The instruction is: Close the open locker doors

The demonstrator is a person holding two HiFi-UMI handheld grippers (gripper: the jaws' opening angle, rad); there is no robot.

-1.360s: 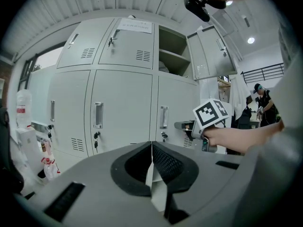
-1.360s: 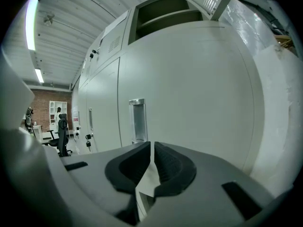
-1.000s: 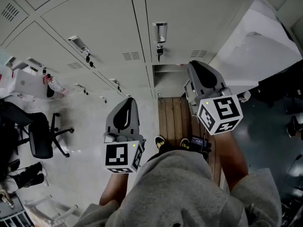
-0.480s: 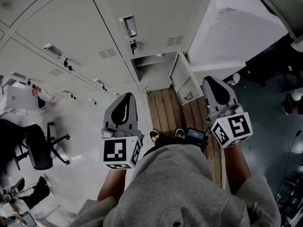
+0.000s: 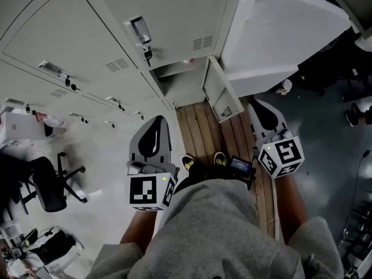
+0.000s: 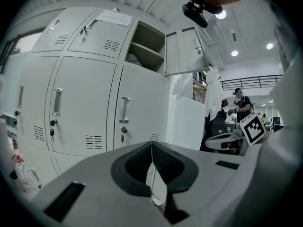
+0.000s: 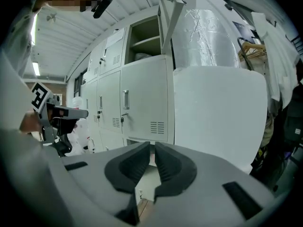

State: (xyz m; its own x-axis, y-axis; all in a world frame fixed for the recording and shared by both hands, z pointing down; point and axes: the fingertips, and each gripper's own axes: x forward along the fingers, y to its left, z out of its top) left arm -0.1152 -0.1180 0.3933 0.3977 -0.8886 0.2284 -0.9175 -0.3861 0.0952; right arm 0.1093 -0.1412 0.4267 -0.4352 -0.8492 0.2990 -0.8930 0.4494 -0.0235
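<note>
Head view: lower door (image 5: 220, 95) ajar, upper door (image 6: 187, 51) open, both yet to shut; my left gripper (image 5: 156, 122), right gripper (image 5: 257, 106) clenched, empty.

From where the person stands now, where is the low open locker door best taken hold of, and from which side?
Take the low open door by its free edge, nearest the person, probably from the right with the right gripper: it hinges at the locker face, so that edge gives most leverage.
</note>
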